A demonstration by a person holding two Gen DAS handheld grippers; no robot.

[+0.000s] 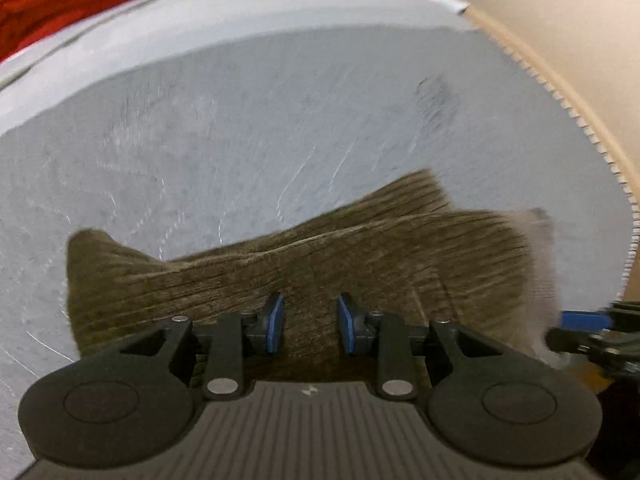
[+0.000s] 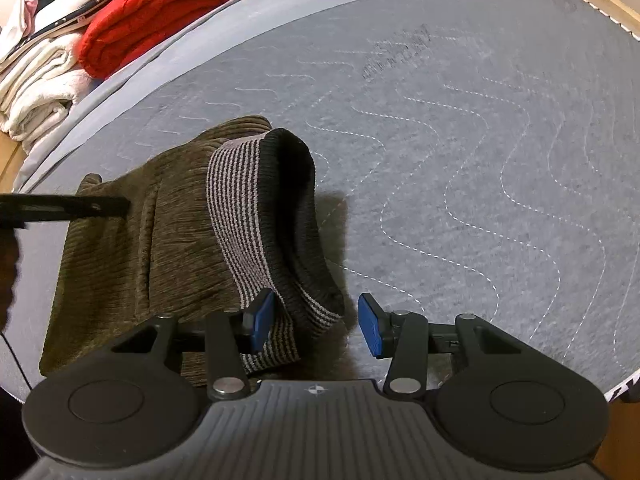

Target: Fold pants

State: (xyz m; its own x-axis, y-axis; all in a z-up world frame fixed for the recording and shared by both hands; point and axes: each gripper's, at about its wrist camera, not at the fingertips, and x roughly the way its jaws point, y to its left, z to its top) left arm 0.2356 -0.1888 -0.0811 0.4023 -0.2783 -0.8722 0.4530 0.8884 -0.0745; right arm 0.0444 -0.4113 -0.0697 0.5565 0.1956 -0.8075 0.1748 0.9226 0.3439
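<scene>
In the left wrist view, the left gripper (image 1: 310, 322) is hovering over the olive ribbed pants (image 1: 280, 276), its blue pads standing narrowly apart and pressing on nothing; the pants are lying bunched across the grey quilted mat (image 1: 280, 120), blurred. In the right wrist view, the right gripper (image 2: 316, 326) is standing moderately open, its left pad just beside the striped waistband (image 2: 248, 220), which is arching up, while folded red fabric (image 2: 160, 12) is sitting beyond the mat's edge.

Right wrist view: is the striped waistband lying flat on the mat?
No. The striped waistband stands up in an open loop above the quilted mat, with its dark inside showing, next to the right gripper.
</scene>
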